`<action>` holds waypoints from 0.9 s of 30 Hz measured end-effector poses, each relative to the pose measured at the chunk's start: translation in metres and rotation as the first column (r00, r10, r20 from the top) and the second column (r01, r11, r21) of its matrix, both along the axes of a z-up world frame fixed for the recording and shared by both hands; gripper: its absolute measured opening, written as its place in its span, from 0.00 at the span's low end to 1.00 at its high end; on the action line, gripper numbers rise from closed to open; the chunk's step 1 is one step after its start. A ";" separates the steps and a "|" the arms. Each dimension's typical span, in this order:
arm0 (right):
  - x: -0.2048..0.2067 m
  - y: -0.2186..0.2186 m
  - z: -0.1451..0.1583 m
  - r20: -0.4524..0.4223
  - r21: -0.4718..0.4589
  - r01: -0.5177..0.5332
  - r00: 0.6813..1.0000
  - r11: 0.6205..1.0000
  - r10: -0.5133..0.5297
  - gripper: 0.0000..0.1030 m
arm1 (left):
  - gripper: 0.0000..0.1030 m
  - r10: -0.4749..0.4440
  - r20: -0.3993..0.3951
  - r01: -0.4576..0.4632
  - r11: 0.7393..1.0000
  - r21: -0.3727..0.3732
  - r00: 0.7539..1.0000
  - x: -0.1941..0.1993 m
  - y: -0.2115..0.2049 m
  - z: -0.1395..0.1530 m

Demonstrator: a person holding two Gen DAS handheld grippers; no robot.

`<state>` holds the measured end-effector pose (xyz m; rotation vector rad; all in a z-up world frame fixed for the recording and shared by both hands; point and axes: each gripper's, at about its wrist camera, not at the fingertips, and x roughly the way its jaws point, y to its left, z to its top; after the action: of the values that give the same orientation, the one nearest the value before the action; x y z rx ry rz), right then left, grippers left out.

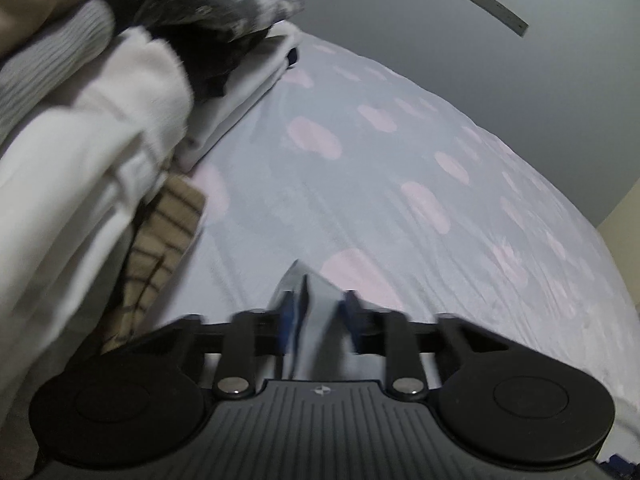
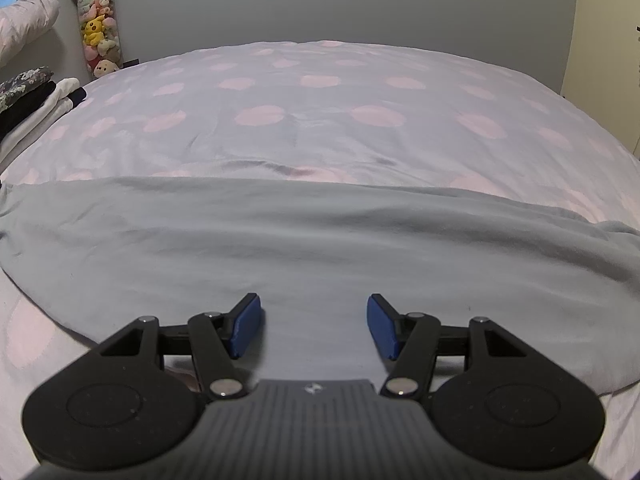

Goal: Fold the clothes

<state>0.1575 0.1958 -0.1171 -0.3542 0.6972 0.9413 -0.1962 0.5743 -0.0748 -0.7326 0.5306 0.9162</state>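
A pale grey garment (image 2: 312, 236) lies spread flat across the near part of the bed. My right gripper (image 2: 314, 322) hovers over its near edge, jaws open, nothing between the blue pads (image 2: 246, 326). In the left wrist view my left gripper (image 1: 318, 312) is shut on a pinched fold of the pale grey cloth (image 1: 316, 320), which stands up between the blue pads (image 1: 287, 320). The picture there is blurred.
The bed cover (image 2: 320, 92) is light grey with pink spots. A stack of folded clothes (image 1: 92, 120), white, grey, dark patterned and tan check, rises at the left. A tube of plush toys (image 2: 98, 20) stands by the grey wall. A pillow (image 2: 24, 20) lies at far left.
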 end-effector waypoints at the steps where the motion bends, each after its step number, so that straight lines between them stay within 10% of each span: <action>1: 0.000 0.000 0.000 -0.001 0.000 -0.001 1.000 1.000 0.001 0.61 | 0.01 -0.006 -0.008 0.006 1.000 0.015 1.000 0.001 -0.002 0.003; 8: 0.000 0.001 0.001 0.001 0.000 0.004 1.000 1.000 -0.004 0.61 | 0.01 -0.012 -0.089 0.026 0.986 0.163 0.996 0.010 -0.004 0.038; 15: -0.001 0.001 0.001 0.002 -0.006 0.001 1.000 1.000 -0.001 0.61 | 0.04 -0.037 -0.307 0.076 0.990 0.115 0.951 0.041 0.013 0.007; 27: -0.002 0.001 0.001 0.000 -0.008 0.001 1.000 1.000 -0.001 0.61 | 0.42 0.001 -0.242 0.010 0.999 0.044 0.970 0.002 -0.025 0.007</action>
<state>0.1556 0.1965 -0.1158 -0.3608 0.7017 0.9379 -0.1940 0.5497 -0.0681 -0.5818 0.7241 1.0171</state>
